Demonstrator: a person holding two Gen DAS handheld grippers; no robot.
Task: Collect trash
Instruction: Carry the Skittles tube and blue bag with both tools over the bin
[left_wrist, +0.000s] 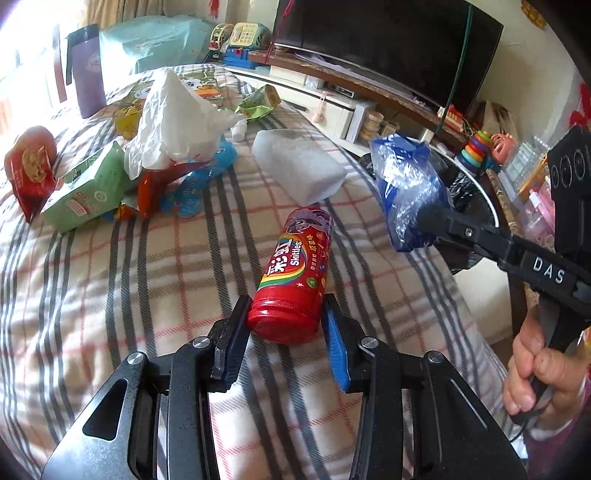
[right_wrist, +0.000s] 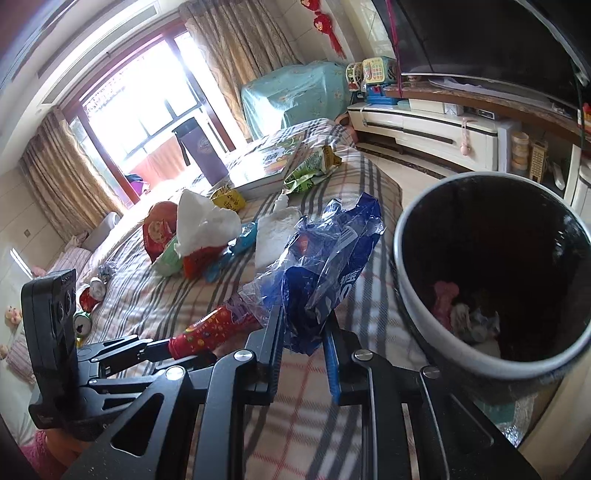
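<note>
My left gripper (left_wrist: 286, 306) is shut on the base of a red Skittles tube (left_wrist: 295, 277) lying on the plaid blanket; the tube also shows in the right wrist view (right_wrist: 210, 328). My right gripper (right_wrist: 304, 325) is shut on a crumpled blue plastic wrapper (right_wrist: 328, 258), held above the blanket's edge beside the trash bin (right_wrist: 413, 295). The wrapper also shows in the left wrist view (left_wrist: 406, 192). More trash lies beyond: white tissue (left_wrist: 177, 118), green pack (left_wrist: 88, 184), red packet (left_wrist: 29, 166), green snack bag (left_wrist: 258, 103).
The bin has a white rim, a dark inside and some trash at its bottom (right_wrist: 465, 314). A purple mug (left_wrist: 86, 70) and a book (right_wrist: 266, 162) stand at the blanket's far end. A white foam piece (left_wrist: 299, 170) lies mid-blanket. A TV stand (right_wrist: 424, 122) runs along the right.
</note>
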